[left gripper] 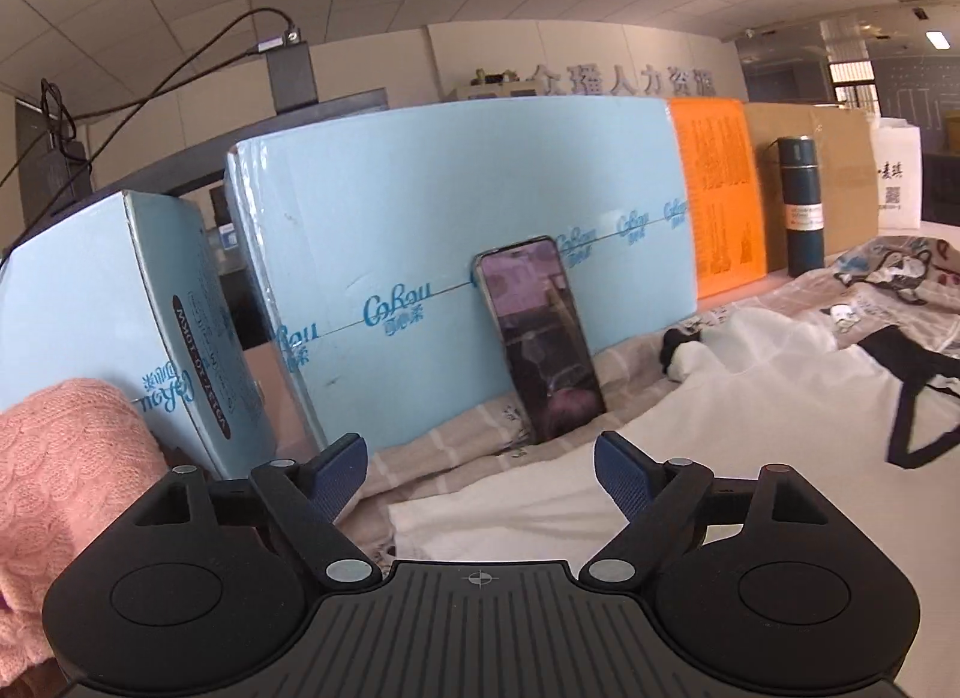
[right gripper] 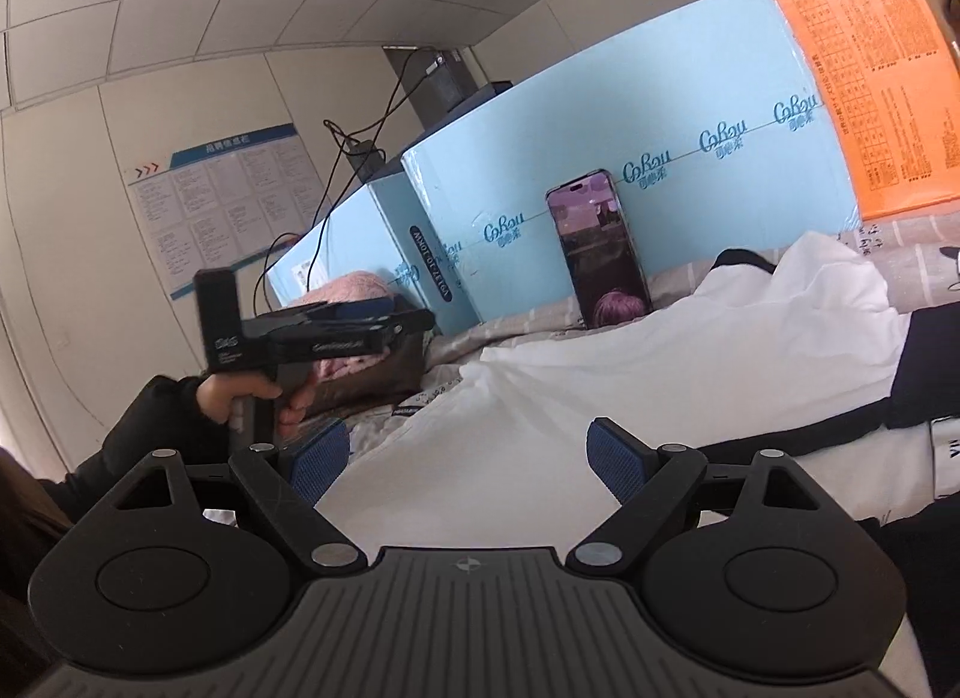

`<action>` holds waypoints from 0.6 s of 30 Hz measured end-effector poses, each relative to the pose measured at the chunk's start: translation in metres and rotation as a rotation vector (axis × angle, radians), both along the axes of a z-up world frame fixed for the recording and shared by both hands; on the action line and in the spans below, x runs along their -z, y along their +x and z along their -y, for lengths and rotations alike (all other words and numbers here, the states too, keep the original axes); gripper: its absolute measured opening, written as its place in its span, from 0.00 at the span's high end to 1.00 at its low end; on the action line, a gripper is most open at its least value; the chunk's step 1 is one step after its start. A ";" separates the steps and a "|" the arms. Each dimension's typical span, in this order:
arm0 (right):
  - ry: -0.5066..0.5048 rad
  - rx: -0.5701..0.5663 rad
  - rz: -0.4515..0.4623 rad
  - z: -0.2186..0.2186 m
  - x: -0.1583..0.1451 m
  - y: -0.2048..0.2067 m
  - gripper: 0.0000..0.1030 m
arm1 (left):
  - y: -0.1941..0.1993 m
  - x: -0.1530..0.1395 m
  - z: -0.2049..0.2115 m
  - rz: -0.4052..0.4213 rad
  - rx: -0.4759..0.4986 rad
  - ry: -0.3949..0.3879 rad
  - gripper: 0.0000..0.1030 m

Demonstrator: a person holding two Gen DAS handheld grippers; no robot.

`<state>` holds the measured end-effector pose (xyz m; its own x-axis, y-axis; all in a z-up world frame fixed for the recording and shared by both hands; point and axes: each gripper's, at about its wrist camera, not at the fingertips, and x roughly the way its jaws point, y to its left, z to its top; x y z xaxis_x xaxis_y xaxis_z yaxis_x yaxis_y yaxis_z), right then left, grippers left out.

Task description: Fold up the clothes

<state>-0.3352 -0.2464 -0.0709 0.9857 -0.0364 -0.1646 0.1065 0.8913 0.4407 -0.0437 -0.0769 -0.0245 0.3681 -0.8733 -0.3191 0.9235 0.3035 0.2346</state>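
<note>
White soft cloth garment [left gripper: 690, 428] with black trim lies spread out flat on the checked beige bedsheet [left gripper: 444, 458] that covers the counter. In the left wrist view it fills the space from 3 o'clock down to 6 o'clock. In the right wrist view the same garment [right gripper: 600, 386] lies across the middle, and its black bands run off toward 3 o'clock.

The left gripper [left gripper: 480, 467] has its blue pads spread wide apart, and nothing is between them. It is above the near edge of the white garment. In the right wrist view this gripper [right gripper: 372, 317] shows at 9 o'clock, held up off the cloth by a hand [right gripper: 264, 392] in a black sleeve. From that side its pads are hard to make out.

The right gripper [right gripper: 468, 464] is wide open too, with nothing held. It is over the white garment.

A black phone [left gripper: 540, 338] leans upright against a long light blue box [left gripper: 456, 218] at 12 o'clock. A pink knitted sweater [left gripper: 66, 488] sits at 9 o'clock, beside a smaller blue box [left gripper: 90, 302]. A dark green bottle [left gripper: 801, 206] stands at 2 o'clock, near an orange sheet [left gripper: 717, 188]. A cartoon-print cloth [left gripper: 888, 278] lies at 3 o'clock.
</note>
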 end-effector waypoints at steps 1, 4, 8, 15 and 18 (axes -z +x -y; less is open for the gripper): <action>-0.015 0.031 0.014 -0.002 -0.004 -0.008 0.17 | -0.014 0.001 -0.010 0.009 0.039 -0.005 0.11; -0.082 0.140 0.028 -0.012 -0.014 -0.036 0.16 | -0.061 0.011 -0.034 0.035 0.217 0.012 0.10; -0.192 0.305 -0.050 -0.034 -0.017 -0.078 0.14 | -0.117 0.032 -0.050 0.102 0.461 0.073 0.09; -0.344 0.508 -0.290 -0.076 0.009 -0.141 0.10 | -0.165 0.066 -0.057 0.352 0.598 0.223 0.09; -0.399 0.513 -0.411 -0.090 0.026 -0.152 0.08 | -0.175 0.070 -0.055 0.370 0.620 0.217 0.09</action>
<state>-0.4876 -0.1565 -0.0970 0.6920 -0.6059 -0.3925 0.6351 0.7694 -0.0681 -0.2188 -0.0223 -0.0948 -0.0539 -0.8870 -0.4586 0.7595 -0.3346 0.5579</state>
